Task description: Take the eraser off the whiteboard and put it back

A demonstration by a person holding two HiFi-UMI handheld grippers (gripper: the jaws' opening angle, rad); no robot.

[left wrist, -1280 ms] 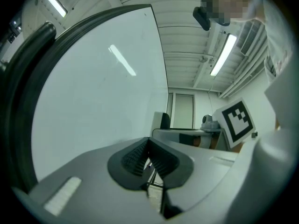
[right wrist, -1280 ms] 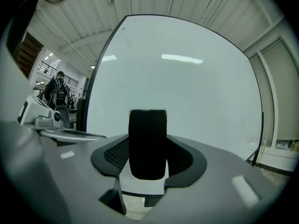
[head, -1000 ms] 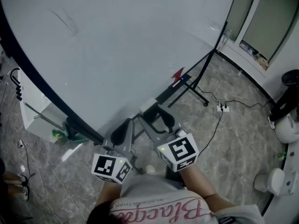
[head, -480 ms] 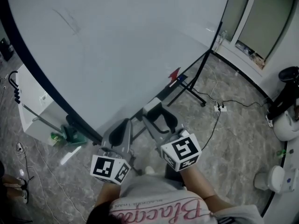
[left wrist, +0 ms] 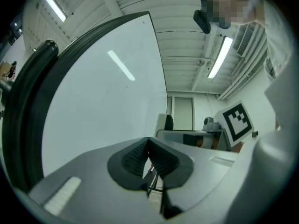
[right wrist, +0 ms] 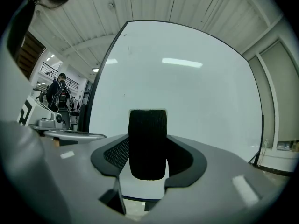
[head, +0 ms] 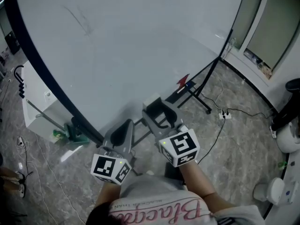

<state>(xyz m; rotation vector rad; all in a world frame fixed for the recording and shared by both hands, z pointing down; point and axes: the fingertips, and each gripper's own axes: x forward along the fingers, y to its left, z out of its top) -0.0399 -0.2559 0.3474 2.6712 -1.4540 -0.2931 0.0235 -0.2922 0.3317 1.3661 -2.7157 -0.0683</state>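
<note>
Black felt on the eraser [right wrist: 147, 141] faces back along the right claw [right wrist: 148, 158]. Its pads stand fairly wide apart and press on the eraser's two sides, so the eraser is gripped and carried in the air. It sits in front of the whiteboard [right wrist: 201, 97], low down near the board's bottom edge as the head view shows it. Whether it touches the board face I cannot tell, though it looks to stand just off it. The left claw [left wrist: 148, 154] has its pads closed together with nothing between them, and it hangs just beside the right one, taking no part. I judge that the taking-off half of the task is done and the putting-back half is in hand. The next move calls for bringing the eraser square against a bare part of the board, with the side that clings to it turned toward the surface. Once the eraser is seated, the pads can open and draw straight back so they do not drag it along. If it is released before it has seated, it would likely drop to the floor.
</note>
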